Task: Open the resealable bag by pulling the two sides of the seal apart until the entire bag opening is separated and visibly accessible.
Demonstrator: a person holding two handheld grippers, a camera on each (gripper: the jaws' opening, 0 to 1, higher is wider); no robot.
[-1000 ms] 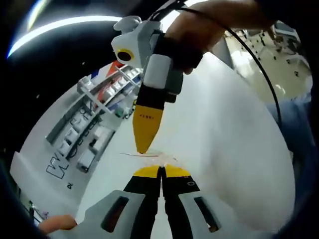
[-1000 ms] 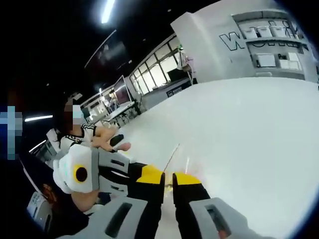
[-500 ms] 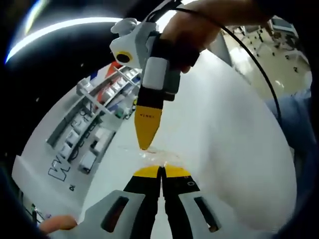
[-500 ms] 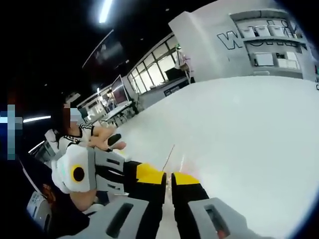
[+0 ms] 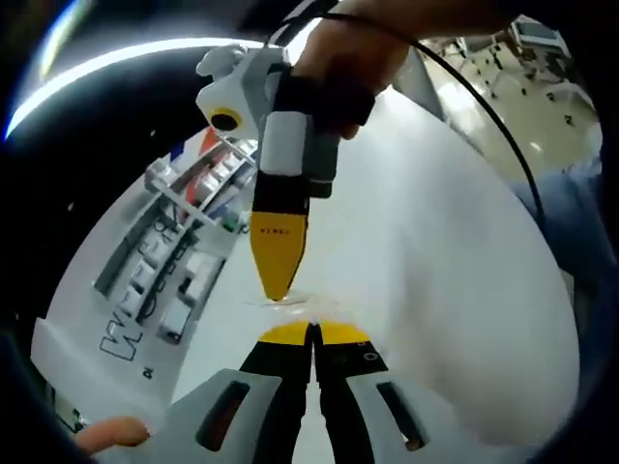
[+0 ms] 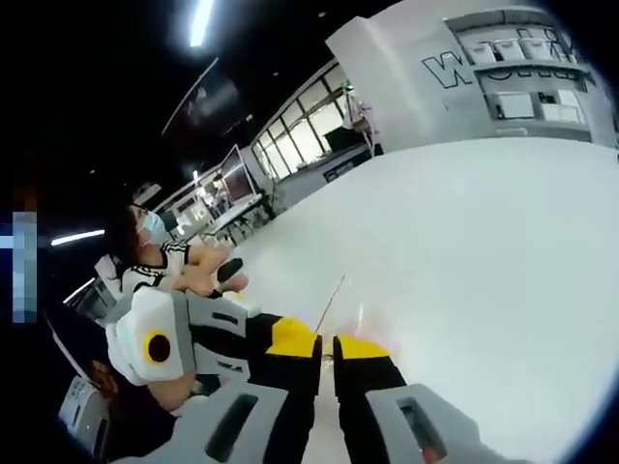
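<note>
right gripper [image 5: 278, 290] shifted slightly left | both jaws pinch clear thin bag [image 5: 290, 302] | left gripper [image 5: 311, 333] clamped | smooth white table [image 5: 435, 290]

Resealable bag [image 5: 287, 303] near-transparent, outline indistinct against white table [image 5: 435, 290]; seal state indeterminable; wall lettering [image 6: 481, 66] cut off.
</note>
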